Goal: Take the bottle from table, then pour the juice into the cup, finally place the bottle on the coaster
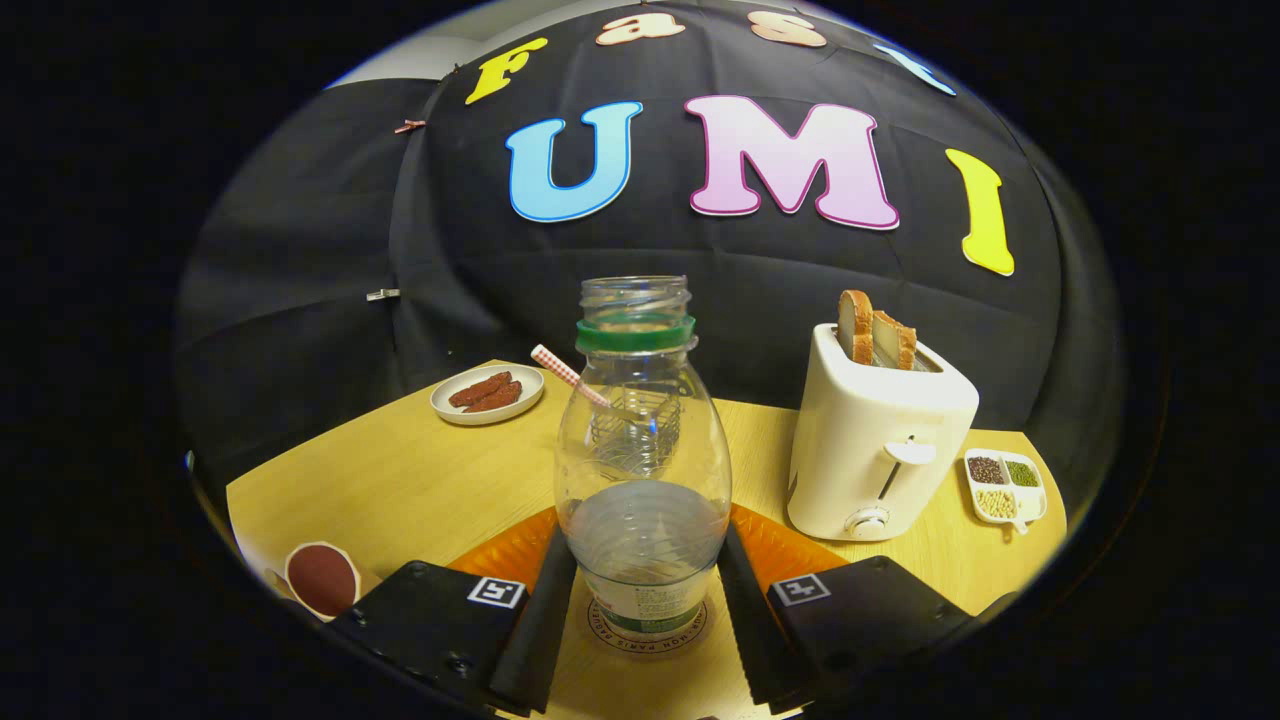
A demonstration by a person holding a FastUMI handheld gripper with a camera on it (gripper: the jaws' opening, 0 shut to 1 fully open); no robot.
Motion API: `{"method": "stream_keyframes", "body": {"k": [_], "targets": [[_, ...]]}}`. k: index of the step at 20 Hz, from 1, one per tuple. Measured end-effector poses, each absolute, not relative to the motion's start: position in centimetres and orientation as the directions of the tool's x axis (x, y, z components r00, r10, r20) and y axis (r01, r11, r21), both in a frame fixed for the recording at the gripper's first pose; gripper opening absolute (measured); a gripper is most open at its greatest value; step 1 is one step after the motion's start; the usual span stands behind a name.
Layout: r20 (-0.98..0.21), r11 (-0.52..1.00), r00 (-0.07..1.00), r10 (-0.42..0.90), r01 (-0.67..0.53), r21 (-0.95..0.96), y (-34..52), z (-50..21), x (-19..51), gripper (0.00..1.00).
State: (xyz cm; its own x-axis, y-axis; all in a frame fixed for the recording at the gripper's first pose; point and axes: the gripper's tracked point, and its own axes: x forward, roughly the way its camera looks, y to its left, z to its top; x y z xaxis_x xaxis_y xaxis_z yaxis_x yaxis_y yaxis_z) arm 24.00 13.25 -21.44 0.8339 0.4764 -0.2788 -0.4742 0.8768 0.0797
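Clear uncapped bottle upright on coaster, between the 2 fingers of the gripper, jaws apart and flanking its base, contact unclear, cup left of fingers, toaster with 2 bread slices right, wooden table

a staged breakfast set in a recording booth: black cloth wall backs a wooden table bearing a toaster with bread slices, a plate of sausages at its far edge and a divided seed dish at its right edge
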Motion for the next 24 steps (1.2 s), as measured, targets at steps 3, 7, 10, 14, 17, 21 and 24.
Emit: {"method": "stream_keyframes", "body": {"k": [3, 7, 10, 14, 17, 21, 24], "targets": [[-0.267, 0.876, 0.838, 0.476, -0.478, 0.063, 13.2, -21.4, 23.8, 0.74], [-0.268, 0.871, 0.834, 0.482, -0.488, 0.048, 13.3, -21.4, 23.7, 0.76], [-0.276, 0.875, 0.835, 0.477, -0.481, 0.057, 12.9, -21.5, 23.8, 0.79], [-0.283, 0.880, 0.836, 0.470, -0.470, 0.069, 12.4, -21.3, 23.6, 0.99], [-0.293, 0.882, 0.836, 0.464, -0.466, 0.066, 11.9, -20.9, 23.0, 0.99], [-0.268, 0.881, 0.843, 0.466, -0.470, 0.054, 11.6, -18.7, 21.6, 0.99], [-0.262, 0.881, 0.844, 0.468, -0.468, 0.066, 11.1, -16.9, 19.8, 0.99]]}}
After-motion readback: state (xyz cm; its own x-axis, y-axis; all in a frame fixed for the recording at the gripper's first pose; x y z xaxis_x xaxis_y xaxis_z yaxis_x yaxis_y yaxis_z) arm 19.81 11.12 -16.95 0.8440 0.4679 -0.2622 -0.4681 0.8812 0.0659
